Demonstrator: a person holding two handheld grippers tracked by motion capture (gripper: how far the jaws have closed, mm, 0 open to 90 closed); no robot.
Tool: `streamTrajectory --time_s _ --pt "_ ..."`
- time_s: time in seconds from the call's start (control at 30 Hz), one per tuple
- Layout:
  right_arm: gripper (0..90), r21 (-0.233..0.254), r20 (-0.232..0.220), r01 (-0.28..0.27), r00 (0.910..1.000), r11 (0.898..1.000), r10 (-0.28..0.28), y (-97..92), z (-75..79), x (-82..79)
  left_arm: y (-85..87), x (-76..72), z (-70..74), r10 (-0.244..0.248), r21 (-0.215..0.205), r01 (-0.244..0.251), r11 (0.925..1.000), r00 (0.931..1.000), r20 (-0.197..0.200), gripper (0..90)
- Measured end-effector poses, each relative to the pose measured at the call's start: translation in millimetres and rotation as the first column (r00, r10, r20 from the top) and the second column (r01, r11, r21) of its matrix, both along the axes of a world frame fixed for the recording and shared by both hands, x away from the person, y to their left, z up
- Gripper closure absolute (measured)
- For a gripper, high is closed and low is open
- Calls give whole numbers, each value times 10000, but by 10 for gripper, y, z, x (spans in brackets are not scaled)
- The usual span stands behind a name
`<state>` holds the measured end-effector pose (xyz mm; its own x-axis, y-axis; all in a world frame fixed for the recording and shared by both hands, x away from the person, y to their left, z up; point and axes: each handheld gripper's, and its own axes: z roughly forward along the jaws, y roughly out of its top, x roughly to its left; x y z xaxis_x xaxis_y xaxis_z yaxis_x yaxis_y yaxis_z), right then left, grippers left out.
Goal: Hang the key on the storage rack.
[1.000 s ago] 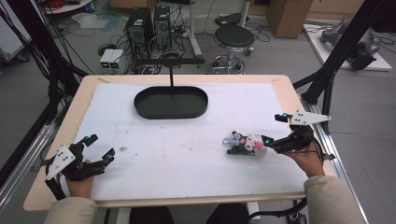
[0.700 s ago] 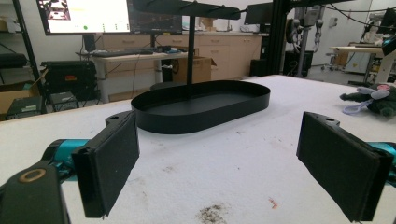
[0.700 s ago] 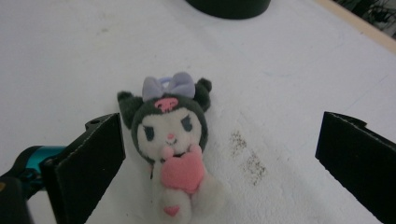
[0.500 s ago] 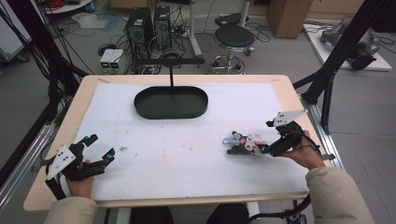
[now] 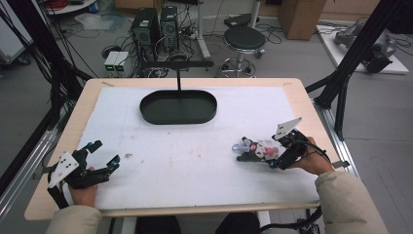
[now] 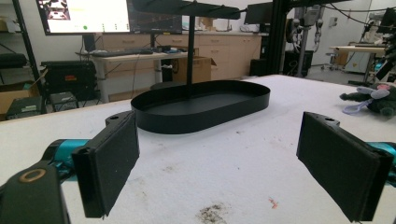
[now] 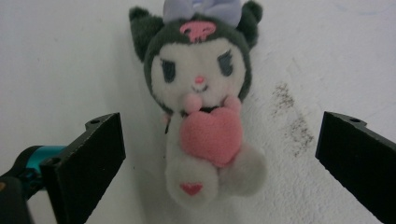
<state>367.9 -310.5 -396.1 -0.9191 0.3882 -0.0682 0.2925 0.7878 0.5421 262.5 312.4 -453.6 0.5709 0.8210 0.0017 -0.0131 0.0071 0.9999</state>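
Right gripper (image 5: 272, 158) jaws spread wide, gripping nothing, either side of small dark-grey-and-white plush doll hugging a pink heart (image 7: 203, 100) | doll lies on white padded table cover (image 5: 195, 161), right side | left gripper (image 5: 100, 158) wide open, empty, near left corner | black oval metal tray (image 5: 178, 107) at far centre

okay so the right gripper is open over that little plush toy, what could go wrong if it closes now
The right gripper is open, its fingers wide on either side of the plush toy, not touching it. The soft toy could squash and slip out, or be pinched only by the pink heart. The fingers are near the white table cover and might scrape or snag it. The black tray is far across the table, so a loose hold could drop it.
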Motion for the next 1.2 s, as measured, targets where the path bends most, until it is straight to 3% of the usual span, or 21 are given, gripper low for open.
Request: streamTrajectory --time_s 0.2,0.27,0.4,0.43,0.53,0.8,0.93,1.07,1.2 --pt "83 -560 -482 -184 9987 9983 157 32 -71 35 -1 0 0 4 -4 -4 10000 10000 9 135" --pt "193 -674 -703 -219 9974 9975 172 34 -77 53 -1 0 0 4 -5 -4 10000 10000 8 135" --pt "284 -886 -799 -157 9968 9959 86 40 -91 79 -1 0 0 -1 -2 1 10000 10000 4 135" --pt "415 -1029 -880 -358 9958 9940 267 45 -96 81 -1 0 0 3 0 -3 10000 10000 14 135" --pt "510 -1094 -970 -524 9944 9926 418 46 -88 79 -1 0 0 2 -9 -2 10000 10000 9 135" --pt "551 -874 -1098 -317 9937 9957 220 38 -60 80 0 1 0 -2 -8 2 10000 10000 7 135" --pt "557 -365 -1331 -174 9910 9992 124 51 -12 76 0 1 0 -14 5 14 10000 10000 6 135" --pt "559 -117 -1266 -130 9919 9998 115 79 59 85 -1 1 0 -16 -4 16 10000 10000 14 135" --pt "562 345 -951 148 9954 9993 -115 160 250 125 -3 0 -1 -3 -5 3 10000 10000 23 135"
